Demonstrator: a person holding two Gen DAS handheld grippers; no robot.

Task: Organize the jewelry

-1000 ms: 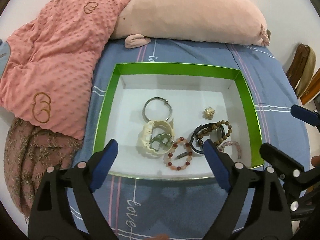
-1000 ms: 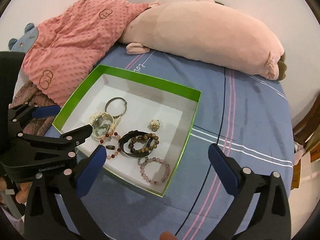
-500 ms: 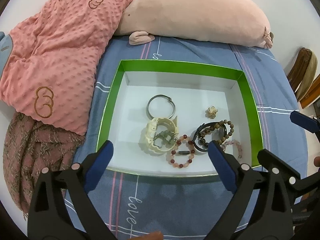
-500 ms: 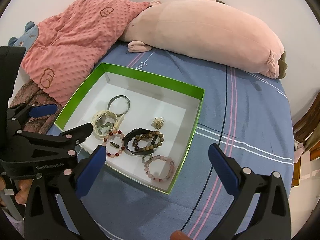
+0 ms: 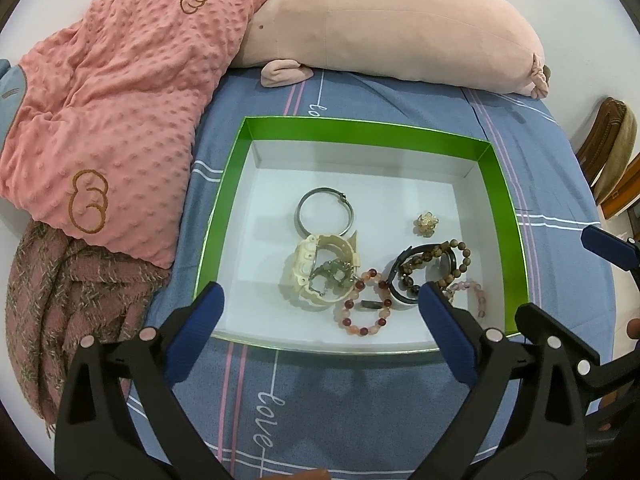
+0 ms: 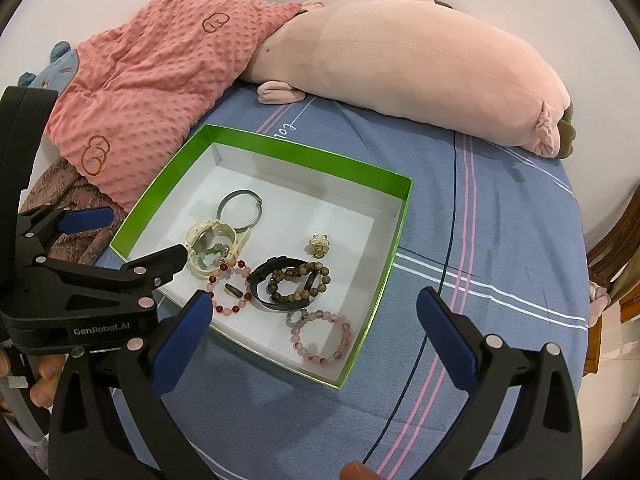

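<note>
A white box with green walls [image 5: 360, 130] lies on the blue bedsheet and holds the jewelry. Inside are a metal bangle [image 5: 325, 196], a cream bracelet [image 5: 304, 272], a red and pink bead bracelet [image 5: 362, 285], a black band tangled with brown beads [image 5: 424, 268], a pale pink bead bracelet [image 6: 346, 334] and a small gold flower brooch [image 5: 426, 224]. My left gripper [image 5: 320, 296] hovers over the box's near edge, open, with nothing gripped. My right gripper [image 6: 314, 301] is open above the box's near right corner, also holding nothing.
A pink dotted blanket [image 5: 120, 100] and a brown knitted throw [image 5: 60, 300] lie left of the box. A long pink plush pillow [image 5: 380, 28] runs along the back by the wall. Wooden furniture [image 5: 608, 152] stands off the bed's right edge. A hand [image 6: 44, 384] holds the left gripper.
The left gripper's fingers have spread a little wider. Both views have shifted only slightly, and the jewelry lies as before.
</note>
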